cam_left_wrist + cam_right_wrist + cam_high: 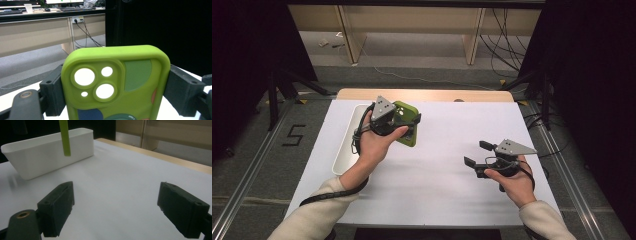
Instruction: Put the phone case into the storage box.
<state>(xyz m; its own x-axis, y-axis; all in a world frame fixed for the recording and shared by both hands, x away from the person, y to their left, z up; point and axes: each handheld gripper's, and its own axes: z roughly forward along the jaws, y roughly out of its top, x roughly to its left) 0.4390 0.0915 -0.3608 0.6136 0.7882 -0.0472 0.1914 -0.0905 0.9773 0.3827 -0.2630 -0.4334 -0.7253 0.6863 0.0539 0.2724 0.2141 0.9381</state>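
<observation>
High view: my left gripper (404,122) clamps the lime-green rubbery phone case (408,131) beside the white oblong plastic tray (346,145); my right gripper (477,153) gapes wide, holding nothing.

High view overlooks table (432,165); gripper views sit low, close.
</observation>
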